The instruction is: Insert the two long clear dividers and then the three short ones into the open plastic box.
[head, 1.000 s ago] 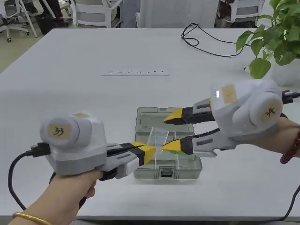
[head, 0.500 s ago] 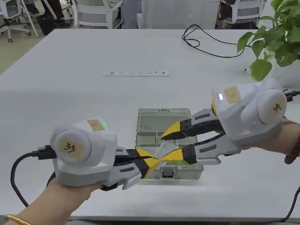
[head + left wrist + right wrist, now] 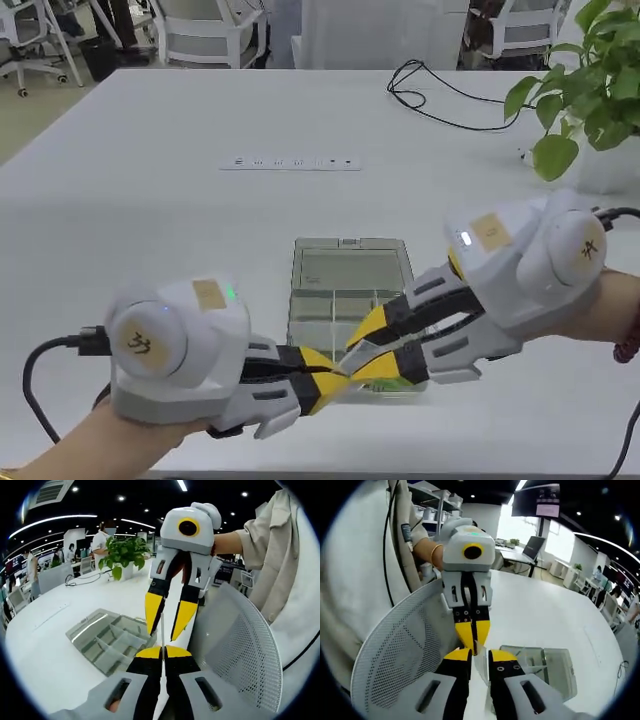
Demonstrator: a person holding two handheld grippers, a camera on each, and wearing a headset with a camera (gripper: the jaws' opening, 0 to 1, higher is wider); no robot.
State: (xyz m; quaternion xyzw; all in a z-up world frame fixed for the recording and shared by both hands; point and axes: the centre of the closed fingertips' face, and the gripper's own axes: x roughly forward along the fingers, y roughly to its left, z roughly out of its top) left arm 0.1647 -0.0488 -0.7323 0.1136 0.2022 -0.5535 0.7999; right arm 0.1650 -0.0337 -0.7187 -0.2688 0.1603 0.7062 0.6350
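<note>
head view. white table (image 3: 150, 220), grey-topped. open plastic box (image 3: 345, 268) at 6 o'clock of centre, lid laid flat at its 12 o'clock side, cross walls visible inside the tray. left gripper (image 3: 335, 383) enters from 8 o'clock, right gripper (image 3: 352, 362) from 3 o'clock; their yellow tips meet over the box's 6 o'clock edge. power strip (image 3: 290, 162) at 12 o'clock of the box, well apart. black cable (image 3: 430, 90) at 1 o'clock, potted plant (image 3: 580, 90) at 2 o'clock.

left gripper view. left gripper (image 3: 162, 652), jaws pressed together on the lower edge of a clear divider (image 3: 162, 630), which is seen edge-on and rises toward 12 o'clock. right gripper (image 3: 167, 625) faces in from 12 o'clock, jaws apart, one on either side of the divider. box (image 3: 110, 640) lies at 9 o'clock on the table. mesh chair back (image 3: 240, 650) at 3 o'clock.

right gripper view. right gripper (image 3: 480, 655), jaws parted, the divider (image 3: 481, 667) standing in the gap. left gripper (image 3: 474, 635) at 12 o'clock, tips closed. box (image 3: 540, 667) at 4 o'clock.
</note>
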